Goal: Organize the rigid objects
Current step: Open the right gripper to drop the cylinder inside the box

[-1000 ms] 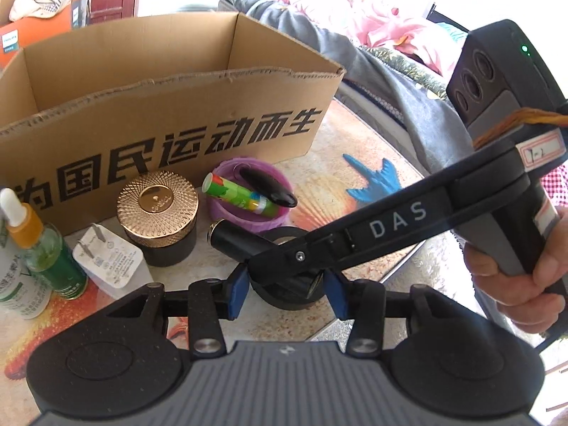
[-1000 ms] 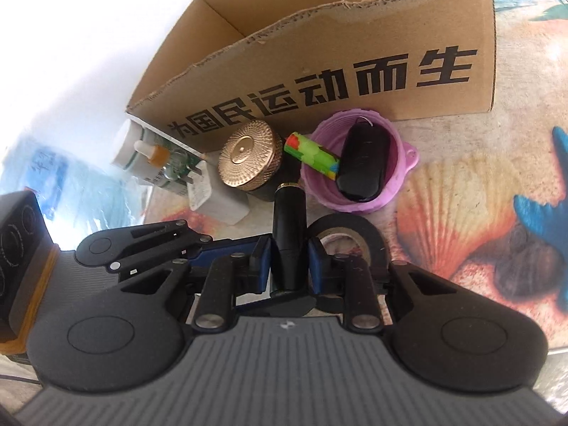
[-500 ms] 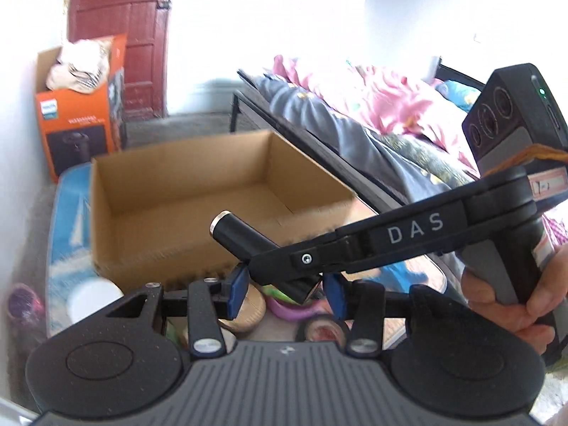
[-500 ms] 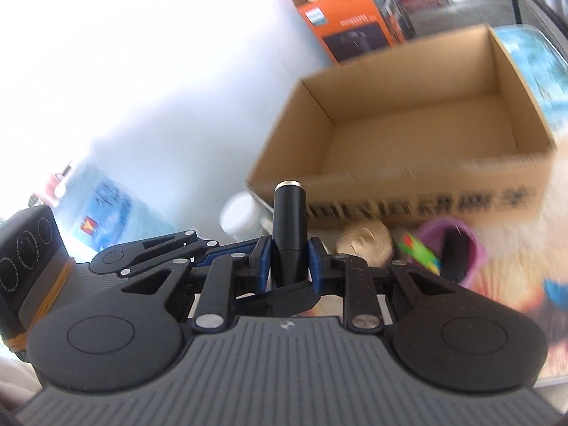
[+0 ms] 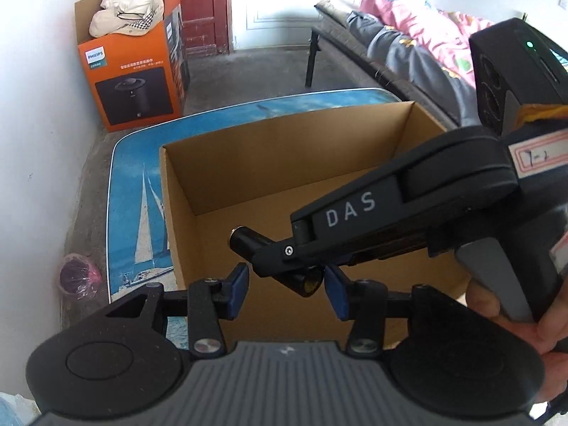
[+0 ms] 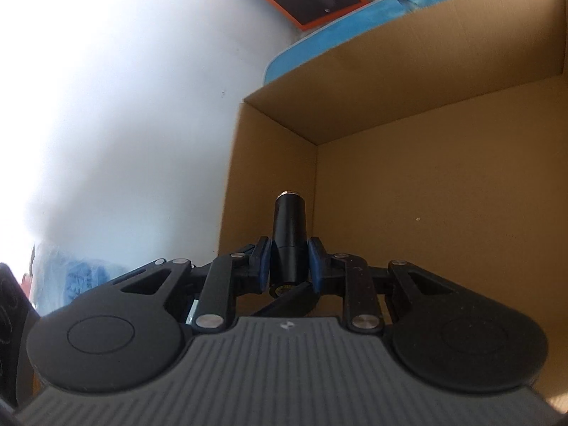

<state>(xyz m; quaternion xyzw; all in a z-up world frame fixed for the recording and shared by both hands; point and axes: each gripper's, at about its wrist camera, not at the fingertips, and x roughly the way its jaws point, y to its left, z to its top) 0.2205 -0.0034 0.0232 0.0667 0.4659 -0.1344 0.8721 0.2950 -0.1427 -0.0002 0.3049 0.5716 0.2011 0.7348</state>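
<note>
We work over a blue table (image 5: 138,191) in a bedroom, where an open cardboard box (image 5: 284,163) shows only a bare floor. Our right gripper (image 6: 289,261) is clenched on a black cylinder (image 6: 289,234), hanging above the box interior near its left wall. Our left gripper (image 5: 285,289) is spread apart just beneath, grasping nothing. We judge the sorting barely begun: this piece is not yet dropped.

L wrist: above cardboard box (image 5: 284,163) | R wrist: close inside; both see box
</note>
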